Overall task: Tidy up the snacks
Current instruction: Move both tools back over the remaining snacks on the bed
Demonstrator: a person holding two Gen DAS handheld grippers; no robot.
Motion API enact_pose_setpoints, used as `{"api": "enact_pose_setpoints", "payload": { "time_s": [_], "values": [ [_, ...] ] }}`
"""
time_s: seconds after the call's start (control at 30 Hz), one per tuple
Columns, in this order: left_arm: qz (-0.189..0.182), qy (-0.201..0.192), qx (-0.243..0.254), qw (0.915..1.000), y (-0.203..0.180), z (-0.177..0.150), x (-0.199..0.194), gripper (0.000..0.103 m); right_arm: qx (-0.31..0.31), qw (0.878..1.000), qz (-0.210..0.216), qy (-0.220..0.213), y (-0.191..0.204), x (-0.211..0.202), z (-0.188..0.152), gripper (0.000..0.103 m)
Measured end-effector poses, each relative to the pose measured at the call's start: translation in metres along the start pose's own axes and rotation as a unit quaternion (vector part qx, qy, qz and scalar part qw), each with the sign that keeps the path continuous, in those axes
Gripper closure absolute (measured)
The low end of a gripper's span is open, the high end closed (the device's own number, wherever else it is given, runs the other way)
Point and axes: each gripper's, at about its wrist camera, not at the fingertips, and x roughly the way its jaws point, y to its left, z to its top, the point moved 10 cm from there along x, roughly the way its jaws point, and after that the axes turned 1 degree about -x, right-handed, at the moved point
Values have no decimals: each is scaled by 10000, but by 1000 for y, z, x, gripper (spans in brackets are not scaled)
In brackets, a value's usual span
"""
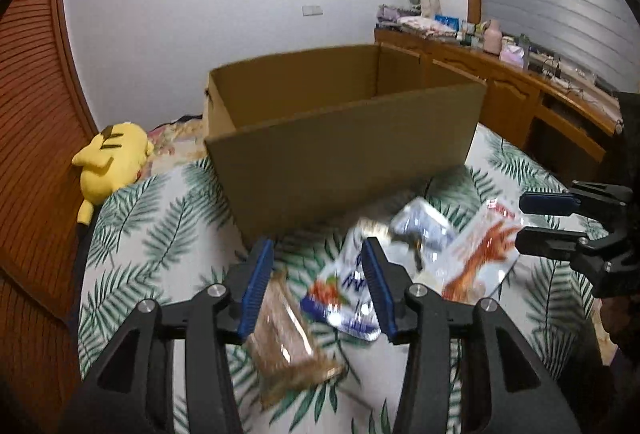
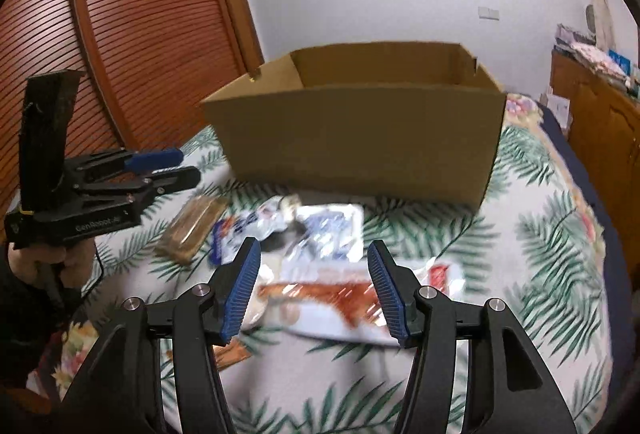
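An open cardboard box [image 1: 352, 162] stands on the leaf-print bedspread [image 1: 160, 234]; it also shows in the right wrist view [image 2: 360, 146]. Snack packets lie in front of it: a brown packet [image 1: 284, 338] [image 2: 192, 230], a blue-and-white packet [image 1: 344, 294] [image 2: 240, 230], a silvery packet [image 1: 424, 230] [image 2: 328, 230] and a white packet with orange-red print [image 1: 480, 254] [image 2: 340, 298]. My left gripper [image 1: 320, 286] is open above the brown and blue-and-white packets. My right gripper [image 2: 312, 290] is open above the orange-red packet. Both hold nothing. The images are blurred.
A yellow plush toy [image 1: 108, 162] lies at the bed's left edge by a slatted wooden door [image 2: 140, 14]. A wooden sideboard [image 1: 520, 90] with several items runs along the right. Each gripper shows in the other's view, the right one [image 1: 520, 220] and the left one [image 2: 188, 164].
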Motion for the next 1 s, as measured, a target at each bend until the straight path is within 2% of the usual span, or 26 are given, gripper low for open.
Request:
{"api": "enact_pose_setpoints", "payload": {
  "time_s": [0.13,0.33,0.53,1.0],
  "values": [
    [43,90,-31,9999,0,-16,-9,57,44,9999,104,54,18,0,-16,46],
    [128,20,-150,9998,10,-24,-29,57,103,9996,212,133,44,8,-29,46],
    [202,65,-357,9991,22,-33,-37,57,-71,9995,83,284,65,18,-44,46],
    [263,52,-536,9982,28,-49,-50,56,-22,9968,-194,775,62,33,-75,46]
  ]
}}
